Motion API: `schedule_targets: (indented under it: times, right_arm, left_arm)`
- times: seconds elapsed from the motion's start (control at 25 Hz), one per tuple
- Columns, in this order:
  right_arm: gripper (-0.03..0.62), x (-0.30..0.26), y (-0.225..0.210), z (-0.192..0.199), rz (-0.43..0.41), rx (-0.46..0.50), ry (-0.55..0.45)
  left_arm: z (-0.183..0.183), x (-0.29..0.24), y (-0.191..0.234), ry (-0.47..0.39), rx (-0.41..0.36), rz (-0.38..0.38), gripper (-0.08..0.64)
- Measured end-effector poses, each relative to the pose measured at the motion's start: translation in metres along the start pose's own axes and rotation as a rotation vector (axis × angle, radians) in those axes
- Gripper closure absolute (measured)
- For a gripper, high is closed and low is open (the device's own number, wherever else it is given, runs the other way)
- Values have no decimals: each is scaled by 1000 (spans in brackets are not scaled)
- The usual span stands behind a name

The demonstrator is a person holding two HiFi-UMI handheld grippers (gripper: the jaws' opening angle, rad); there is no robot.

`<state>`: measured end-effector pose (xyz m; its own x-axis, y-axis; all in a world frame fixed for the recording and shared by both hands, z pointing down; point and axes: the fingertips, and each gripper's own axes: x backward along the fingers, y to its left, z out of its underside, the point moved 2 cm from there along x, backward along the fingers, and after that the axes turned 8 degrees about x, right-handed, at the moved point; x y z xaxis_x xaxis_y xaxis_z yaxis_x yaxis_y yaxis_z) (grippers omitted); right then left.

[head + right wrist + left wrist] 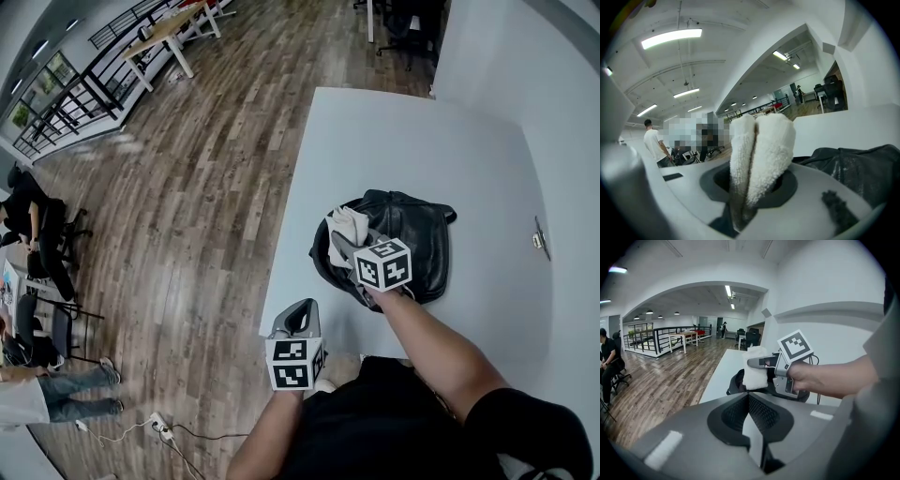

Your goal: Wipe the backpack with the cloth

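Cloth [351, 225] poised at backpack [422, 239] on white table [403, 141]
Your right gripper [339, 242] clamps the soft folded cloth at the backpack's left edge; your left gripper [298, 321], jaws closed on nothing, sits at the table's near edge. The limp bag will probably sag, so steady its rim

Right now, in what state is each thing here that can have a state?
right tool: shut on the cloth.
left tool: shut, empty.
cloth: folded, held over the backpack.
backpack: lying on the table, zip state unclear.
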<state>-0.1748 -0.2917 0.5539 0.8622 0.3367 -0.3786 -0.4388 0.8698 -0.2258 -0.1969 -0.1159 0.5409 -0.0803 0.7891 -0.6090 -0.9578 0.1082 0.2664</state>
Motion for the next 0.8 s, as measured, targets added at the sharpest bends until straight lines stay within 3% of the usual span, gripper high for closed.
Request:
schedule_targets:
  times: [0.8]
  right_arm:
    - [503, 62, -54, 4, 157, -25, -29]
  left_arm:
    - [-4, -16, -35, 20, -62, 95, 552]
